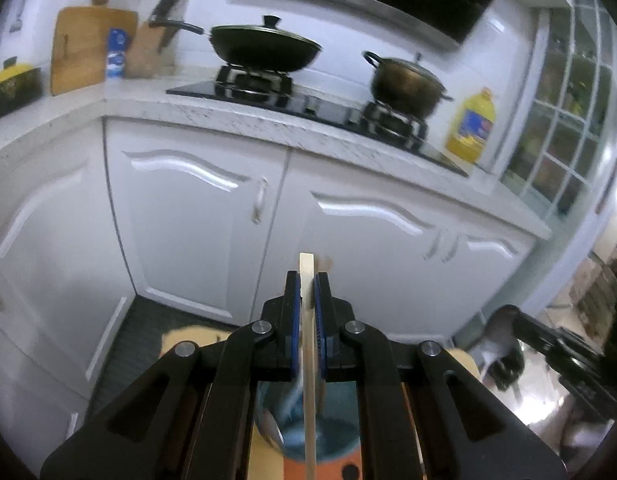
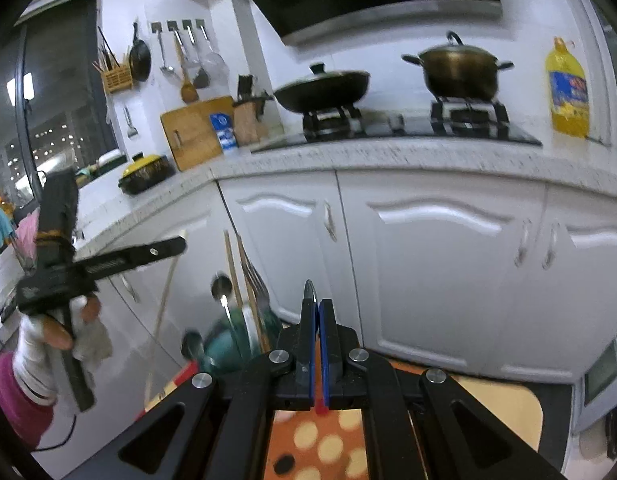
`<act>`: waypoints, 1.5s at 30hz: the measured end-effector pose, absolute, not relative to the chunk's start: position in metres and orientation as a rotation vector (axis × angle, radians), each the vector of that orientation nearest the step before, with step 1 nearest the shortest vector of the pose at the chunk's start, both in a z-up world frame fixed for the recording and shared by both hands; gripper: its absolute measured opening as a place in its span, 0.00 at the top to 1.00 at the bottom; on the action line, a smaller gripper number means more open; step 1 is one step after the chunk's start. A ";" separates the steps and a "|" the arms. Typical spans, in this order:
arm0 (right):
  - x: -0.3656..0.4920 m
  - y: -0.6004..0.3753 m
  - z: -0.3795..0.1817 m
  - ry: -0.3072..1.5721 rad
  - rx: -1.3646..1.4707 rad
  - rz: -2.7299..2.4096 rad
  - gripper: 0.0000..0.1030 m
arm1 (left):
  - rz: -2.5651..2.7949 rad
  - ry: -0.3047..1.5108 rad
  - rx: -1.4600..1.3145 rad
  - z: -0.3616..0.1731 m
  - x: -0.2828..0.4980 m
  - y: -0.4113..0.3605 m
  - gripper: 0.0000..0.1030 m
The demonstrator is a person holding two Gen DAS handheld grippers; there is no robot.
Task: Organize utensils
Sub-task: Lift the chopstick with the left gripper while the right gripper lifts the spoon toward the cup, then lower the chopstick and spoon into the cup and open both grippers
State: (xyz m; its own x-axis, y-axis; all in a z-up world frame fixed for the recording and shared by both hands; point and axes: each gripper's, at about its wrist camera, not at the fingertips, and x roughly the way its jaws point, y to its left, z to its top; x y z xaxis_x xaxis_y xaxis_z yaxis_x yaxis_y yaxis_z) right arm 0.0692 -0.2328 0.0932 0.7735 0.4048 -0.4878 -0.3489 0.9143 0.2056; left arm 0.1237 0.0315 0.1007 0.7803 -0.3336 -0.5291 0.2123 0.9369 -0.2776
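Observation:
My left gripper (image 1: 307, 280) is shut on a pale wooden chopstick (image 1: 307, 344) that stands upright between its blue pads. Beneath it, blurred, is a teal utensil cup (image 1: 328, 436). In the right wrist view, my right gripper (image 2: 315, 304) is shut on a thin metal utensil (image 2: 309, 290), seen edge-on, whose tip pokes up past the pads. The teal cup (image 2: 224, 350) is left of it, holding a spoon (image 2: 221, 286), a fork (image 2: 257, 280) and several sticks. A gloved hand (image 2: 40, 344) holds my left gripper (image 2: 180, 245) at the far left, with the chopstick (image 2: 160, 320) hanging down.
An orange mat with pale dots (image 2: 320, 448) lies on a wooden table (image 2: 492, 404) below the grippers. White cabinets (image 2: 448, 264) and a speckled counter (image 2: 388, 158) with a wok (image 2: 322, 90), a pot (image 2: 460, 70) and an oil bottle (image 2: 567, 92) lie ahead.

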 end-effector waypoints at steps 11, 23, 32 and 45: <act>0.117 -0.186 0.106 0.480 0.016 0.392 0.99 | -0.215 0.513 -0.347 0.109 0.180 0.065 0.95; 0.136 -0.148 0.083 0.452 -0.124 0.397 0.99 | -0.186 0.474 -0.273 0.082 0.186 0.048 0.95; 0.122 -0.134 0.059 0.501 -0.174 0.447 0.99 | -0.217 0.507 -0.206 0.069 0.159 0.051 0.95; 0.106 -0.134 0.052 0.556 -0.159 0.496 0.99 | -0.228 0.499 -0.262 0.074 0.148 0.050 0.95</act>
State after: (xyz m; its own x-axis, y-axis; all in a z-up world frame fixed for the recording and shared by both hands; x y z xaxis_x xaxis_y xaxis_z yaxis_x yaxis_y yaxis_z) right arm 0.1060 -0.1338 0.0523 0.7357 0.4070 -0.5414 -0.4910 0.8711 -0.0124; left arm 0.1481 0.0505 0.0737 0.8541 -0.2779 -0.4397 0.1513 0.9415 -0.3011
